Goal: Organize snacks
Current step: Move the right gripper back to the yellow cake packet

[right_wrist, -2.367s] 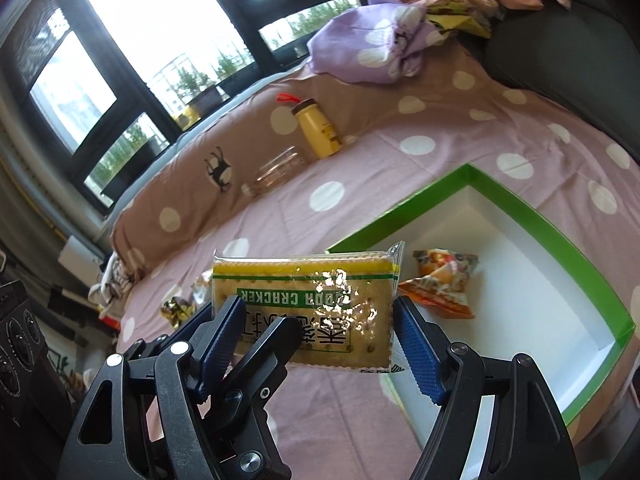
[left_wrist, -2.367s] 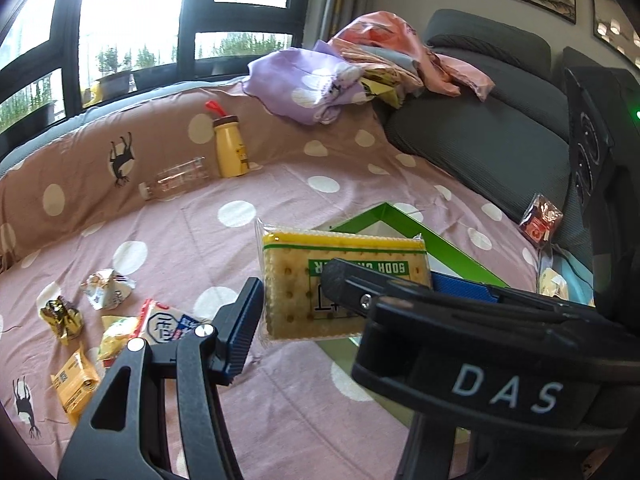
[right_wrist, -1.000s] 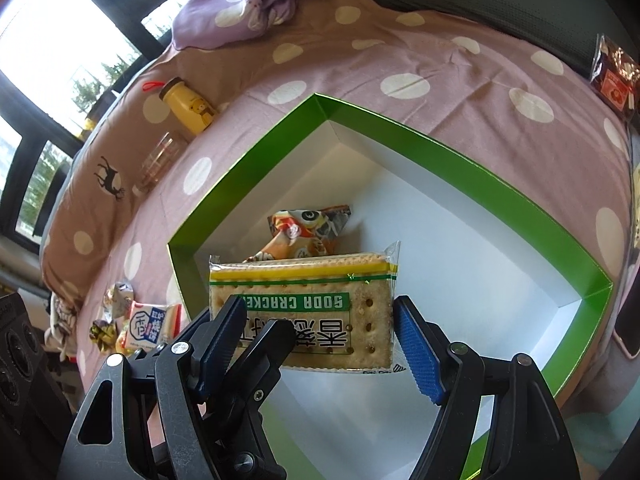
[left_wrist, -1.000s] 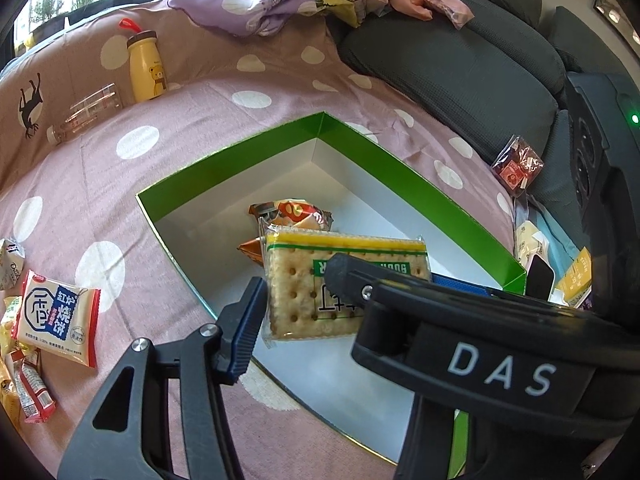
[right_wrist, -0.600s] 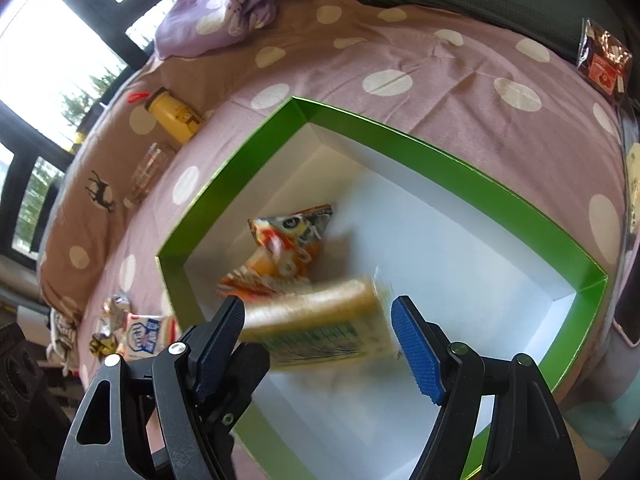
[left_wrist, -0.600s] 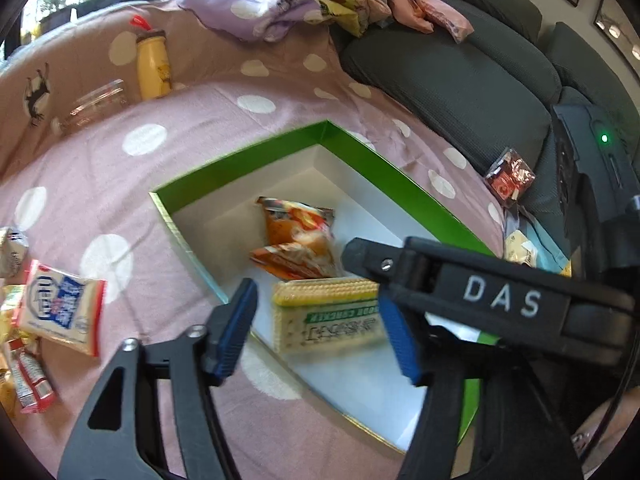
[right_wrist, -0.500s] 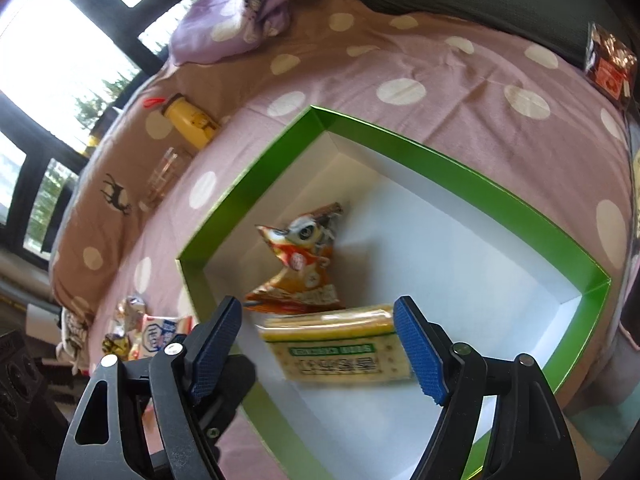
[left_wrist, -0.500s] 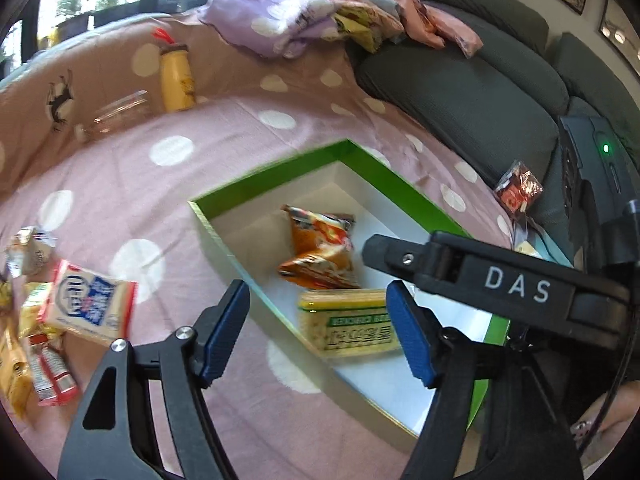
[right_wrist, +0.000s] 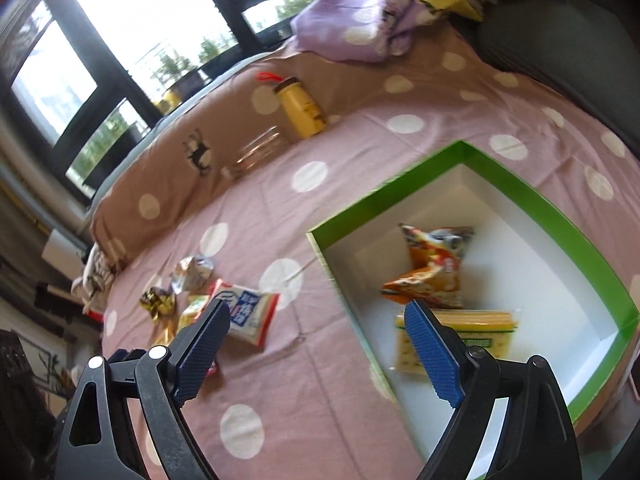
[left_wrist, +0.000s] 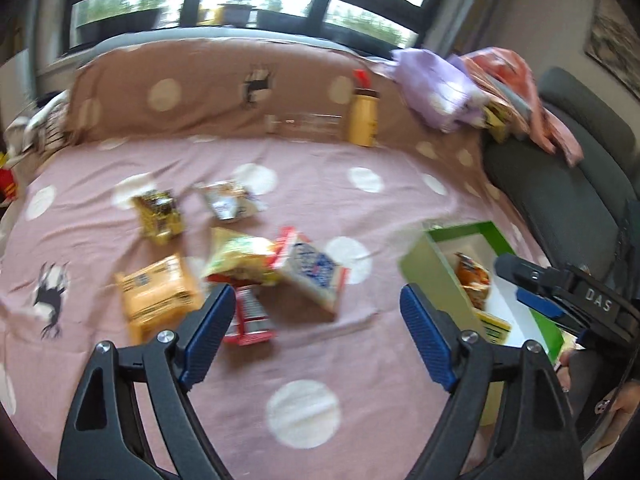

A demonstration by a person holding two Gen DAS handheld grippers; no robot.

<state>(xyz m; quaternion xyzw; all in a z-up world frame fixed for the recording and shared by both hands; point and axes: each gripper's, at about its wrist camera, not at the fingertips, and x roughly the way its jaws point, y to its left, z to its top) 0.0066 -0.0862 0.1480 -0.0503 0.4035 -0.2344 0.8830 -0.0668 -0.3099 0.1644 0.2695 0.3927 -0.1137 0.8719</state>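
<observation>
We hold two tongs over the bed, and both are spread wide with nothing between their blue pads. Their jaws have just been opening. The cracker pack (right_wrist: 456, 340) lies flat on the white floor of the green box (right_wrist: 560, 216), near the box's front wall, with the orange chip bag (right_wrist: 432, 268) just behind it and touching it. So two snacks are in the box, and we think the rest come next. The rest lie in a loose bunch on the pink dotted bedspread (left_wrist: 304, 400), out toward its left side and well apart from the box. Our left gripper (left_wrist: 312, 332) points right at that bunch, and this is what the next move turns on. The nearest snack is the red-striped packet (left_wrist: 250, 316), just ahead of the left pad. The white and blue rice-cracker pack (left_wrist: 310, 276) lies just beyond it, a little to the right, with its long side slanting from upper left down to lower right. The yellow-green bag (left_wrist: 240, 258) and the orange box-shaped pack (left_wrist: 158, 290) sit to the left of it. A gold packet (left_wrist: 160, 214) and a silver packet (left_wrist: 228, 200) lie farther back. Our right gripper (right_wrist: 320, 350) hangs over the box's left wall, so the bunch is off to its left side and farther away. We think the left hand is the nearer one for the next grab. The picture from that hand is blurred, so we cannot read the small print.
</observation>
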